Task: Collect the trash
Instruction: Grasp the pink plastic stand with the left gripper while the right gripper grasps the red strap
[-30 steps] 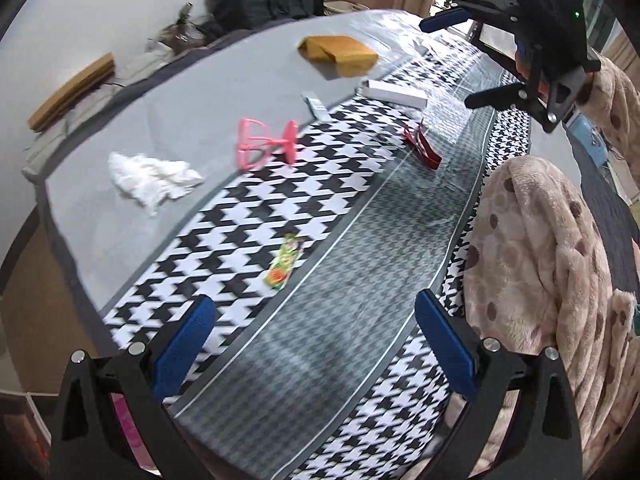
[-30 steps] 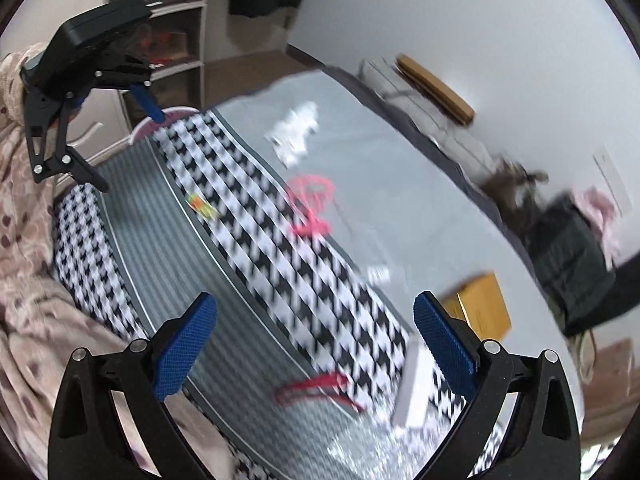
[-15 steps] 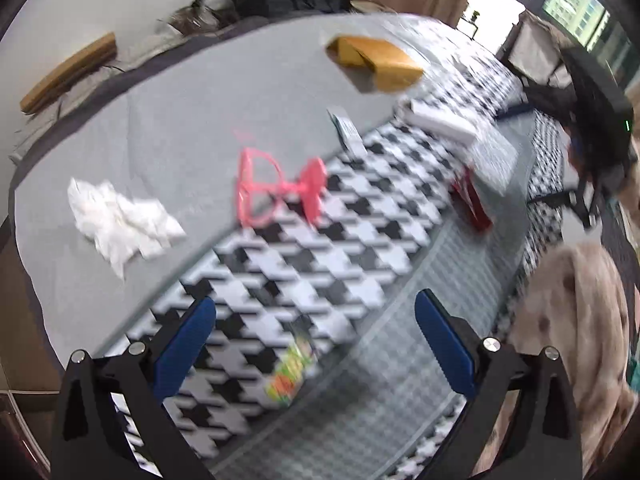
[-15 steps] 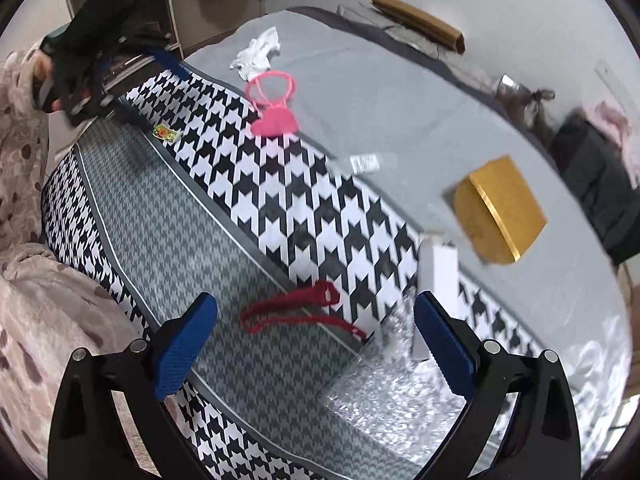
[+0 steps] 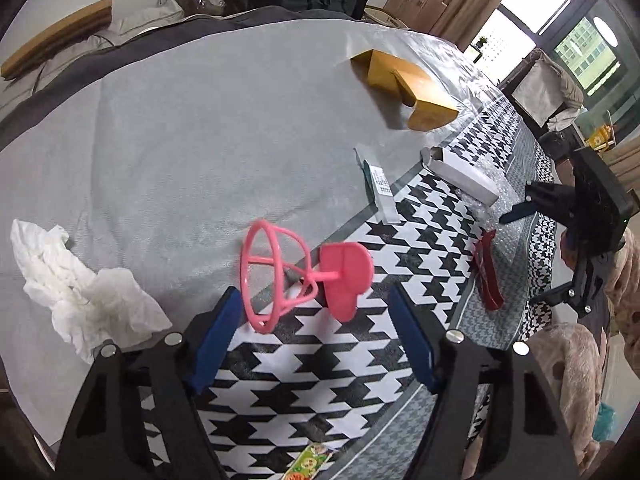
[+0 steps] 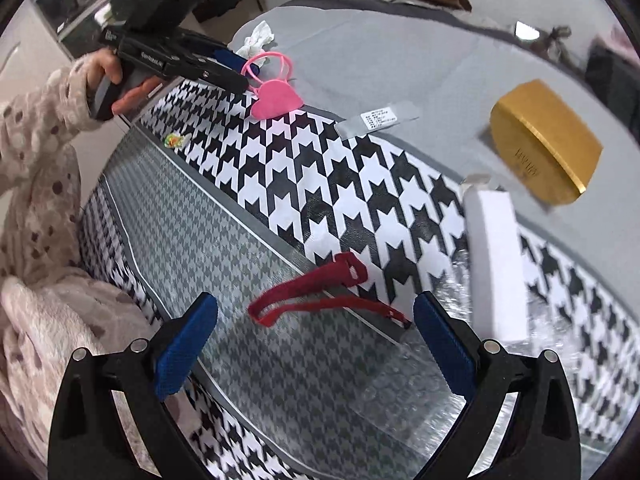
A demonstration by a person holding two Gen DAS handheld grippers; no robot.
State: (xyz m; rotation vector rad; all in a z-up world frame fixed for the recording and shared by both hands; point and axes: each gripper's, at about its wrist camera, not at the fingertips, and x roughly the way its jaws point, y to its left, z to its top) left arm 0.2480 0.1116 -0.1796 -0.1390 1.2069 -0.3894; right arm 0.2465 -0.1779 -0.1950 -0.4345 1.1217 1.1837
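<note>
My left gripper (image 5: 316,312) is open, its blue pads on either side of a pink plastic piece (image 5: 300,276) lying on the bed. It shows in the right wrist view (image 6: 272,88) too. A crumpled white tissue (image 5: 76,284) lies to its left. My right gripper (image 6: 316,324) is open just above a red plastic strip (image 6: 320,292), also in the left wrist view (image 5: 488,272). A small candy wrapper (image 5: 308,464) lies below the left gripper.
A white box (image 6: 496,264), a grey label strip (image 6: 376,120), bubble wrap (image 6: 400,396) and a gold box (image 6: 540,144) lie on the houndstooth cover (image 6: 280,200). A pink blanket (image 6: 36,240) is at the bed edge.
My left gripper moved forward over the candy wrapper to the pink plastic piece. My right gripper swung and came down close to the red strip.
</note>
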